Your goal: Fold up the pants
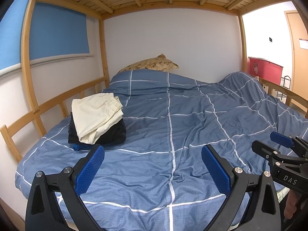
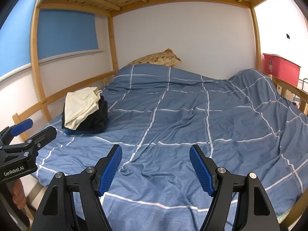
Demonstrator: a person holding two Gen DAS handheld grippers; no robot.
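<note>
Presently, the left gripper (image 1: 153,170) and right gripper (image 2: 156,170) are held wide apart over the blue checked duvet (image 1: 173,125), nothing gripped. Cream pants (image 1: 97,116) are seen folded atop dark folded garments (image 1: 113,134), far left near the wooden rail (image 1: 52,104).

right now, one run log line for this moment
phase: between folds | left gripper: open, empty | right gripper: open, empty | cream pants: folded, top of dark stack, far left on duvet
</note>
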